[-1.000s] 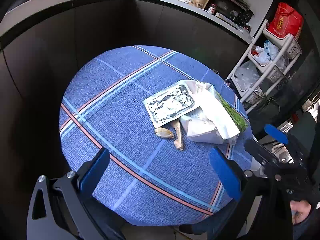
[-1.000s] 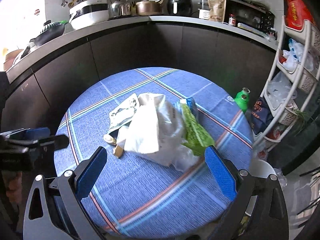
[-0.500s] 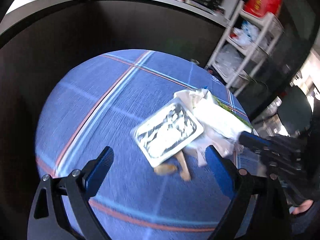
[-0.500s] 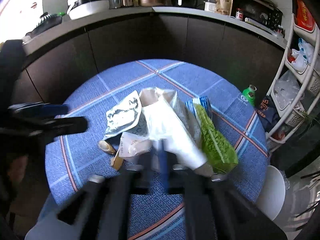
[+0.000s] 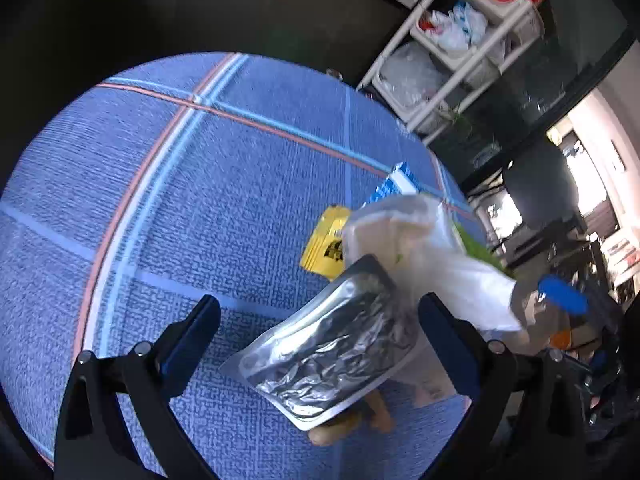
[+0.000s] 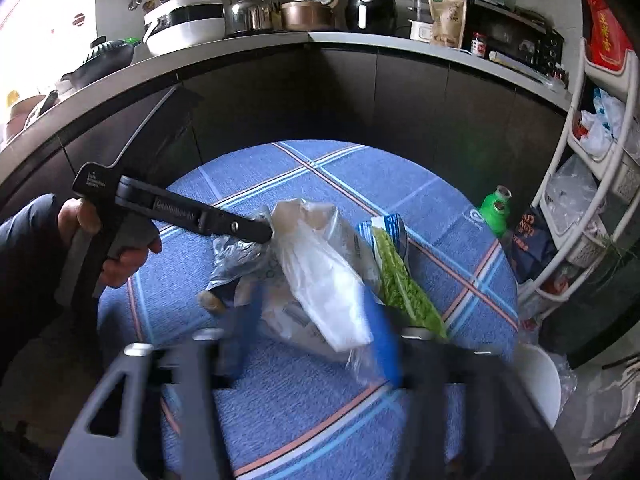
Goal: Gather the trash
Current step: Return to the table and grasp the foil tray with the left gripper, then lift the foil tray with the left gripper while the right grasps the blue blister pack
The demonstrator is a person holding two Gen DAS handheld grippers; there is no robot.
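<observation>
A pile of trash lies on the round table with a blue plaid cloth (image 5: 200, 184). A crinkled silver foil pouch (image 5: 332, 352) sits between the wide-apart fingers of my left gripper (image 5: 316, 340), which is open and presses on nothing. Behind the pouch are a white plastic bag (image 5: 420, 248), a yellow packet (image 5: 326, 246), and brown scraps (image 5: 348, 424) under the pouch. The jaws of my right gripper (image 6: 312, 344) are blurred and opening, with the near end of the white bag (image 6: 328, 280) between them. A green packet (image 6: 404, 284) lies to the right of the bag. A hand (image 6: 120, 256) holds the left gripper (image 6: 192, 216).
A green bottle (image 6: 496, 210) stands off the table's far right edge. A white bin (image 6: 536, 380) sits on the floor at the right. A white rack (image 6: 592, 200) with bags rises beside it. Dark cabinets and a counter with appliances (image 6: 312, 12) curve behind the table.
My left gripper has swung in low over the foil pouch, which now lies between its fingers. My right gripper's jaws closed near the bag and are parting again. The bag pile has shifted.
</observation>
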